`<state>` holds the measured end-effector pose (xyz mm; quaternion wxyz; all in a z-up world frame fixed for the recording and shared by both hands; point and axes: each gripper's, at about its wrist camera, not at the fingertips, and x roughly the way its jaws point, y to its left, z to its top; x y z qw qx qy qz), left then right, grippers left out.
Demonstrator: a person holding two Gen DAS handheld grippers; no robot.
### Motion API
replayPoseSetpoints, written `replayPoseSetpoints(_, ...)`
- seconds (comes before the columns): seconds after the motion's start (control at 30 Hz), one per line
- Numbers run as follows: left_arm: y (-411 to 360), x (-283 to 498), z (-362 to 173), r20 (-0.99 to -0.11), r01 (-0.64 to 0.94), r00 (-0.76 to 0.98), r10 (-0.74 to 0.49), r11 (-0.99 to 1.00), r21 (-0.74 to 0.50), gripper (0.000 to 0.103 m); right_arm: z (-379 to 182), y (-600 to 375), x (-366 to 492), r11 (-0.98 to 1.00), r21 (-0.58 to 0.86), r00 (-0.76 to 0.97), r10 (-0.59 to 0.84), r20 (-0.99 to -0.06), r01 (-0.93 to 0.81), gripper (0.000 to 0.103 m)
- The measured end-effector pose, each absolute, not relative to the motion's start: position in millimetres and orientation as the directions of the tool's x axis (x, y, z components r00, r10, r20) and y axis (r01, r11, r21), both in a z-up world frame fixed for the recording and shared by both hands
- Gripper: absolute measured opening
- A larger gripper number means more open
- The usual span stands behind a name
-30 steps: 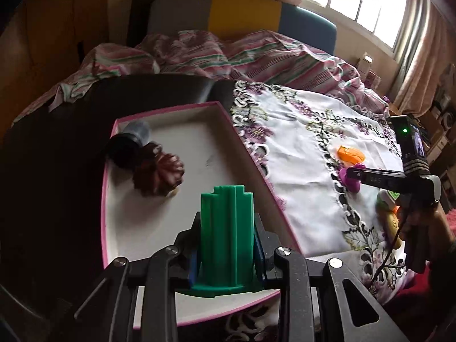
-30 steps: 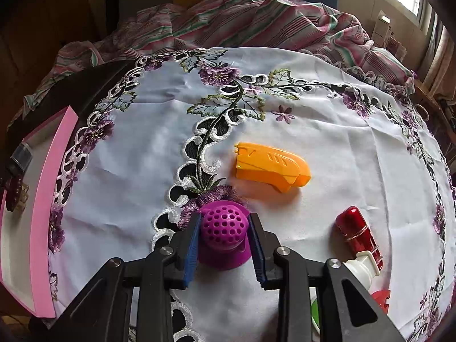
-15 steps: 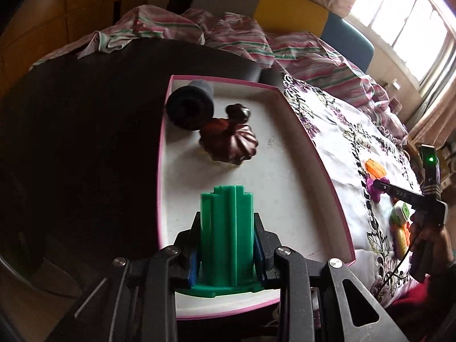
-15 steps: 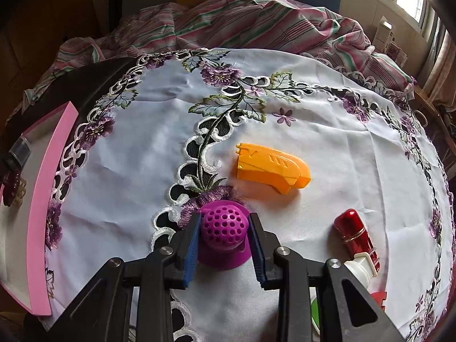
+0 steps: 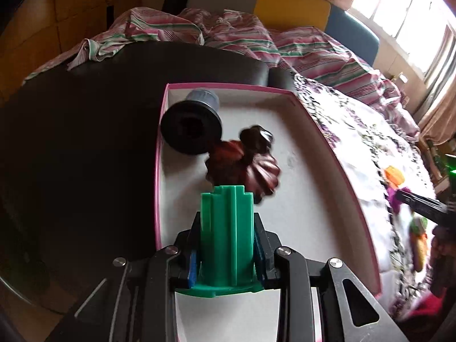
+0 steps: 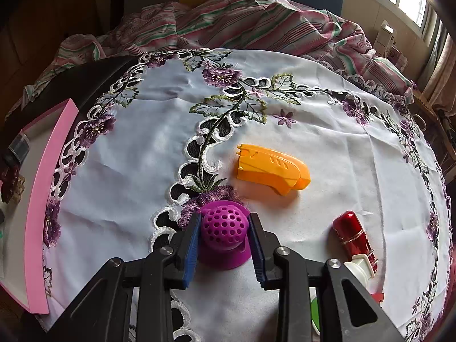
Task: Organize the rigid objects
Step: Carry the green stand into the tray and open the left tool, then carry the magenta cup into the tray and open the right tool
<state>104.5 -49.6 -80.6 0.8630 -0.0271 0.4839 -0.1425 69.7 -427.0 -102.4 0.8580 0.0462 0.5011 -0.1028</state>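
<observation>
The left gripper (image 5: 226,245) is pinching the light, stiff green ribbed piece (image 5: 226,236) by its flat sides above the pink-rimmed tray (image 5: 327,142), while the right gripper (image 6: 225,240) is clamping the purple perforated dome (image 6: 223,228).

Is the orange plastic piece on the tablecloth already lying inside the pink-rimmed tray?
No: the orange plastic piece lies on the embroidered tablecloth, well apart from the pink-rimmed tray at the left edge.
</observation>
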Motion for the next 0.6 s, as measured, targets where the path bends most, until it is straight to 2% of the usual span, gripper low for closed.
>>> replayPoseSetpoints(0.03,-49.6,107.3,-81.9,-0.829,0.218,0.490,-0.272,0.958,-0.186,0.031,-102.6,-426.8,69.5,0.974,-0.023,0.477,-0.130,-0.869,0.223,0.032)
replayPoseSetpoints(0.17,-43.9,112.5,-83.0,-0.833,0.184,0.485,-0.265,0.963,-0.199,0.044,-102.7,-427.0,69.7,0.974,-0.023,0.476,-0.130,-0.870,0.225,0.032)
replayPoseSetpoints(0.27,-42.2,105.8,-79.2,-0.823,0.185,0.504,-0.262,0.963,-0.194,0.044,-102.9,-427.9,70.4,0.973,-0.028,0.474,-0.136,-0.870,0.229,0.032)
replayPoseSetpoints(0.37,-38.9,94.7,-72.3,-0.812,0.165,0.531,-0.244,0.969,-0.183,0.053,-104.0,-428.3,71.5,0.972,-0.029,0.469,-0.138,-0.872,0.231,0.032)
replayPoseSetpoints(0.6,-34.4,70.0,-57.0,-0.789,0.143,0.584,-0.191,0.981,-0.131,0.054,-103.2,-428.4,70.9,0.969,-0.040,0.469,-0.153,-0.870,0.242,0.032)
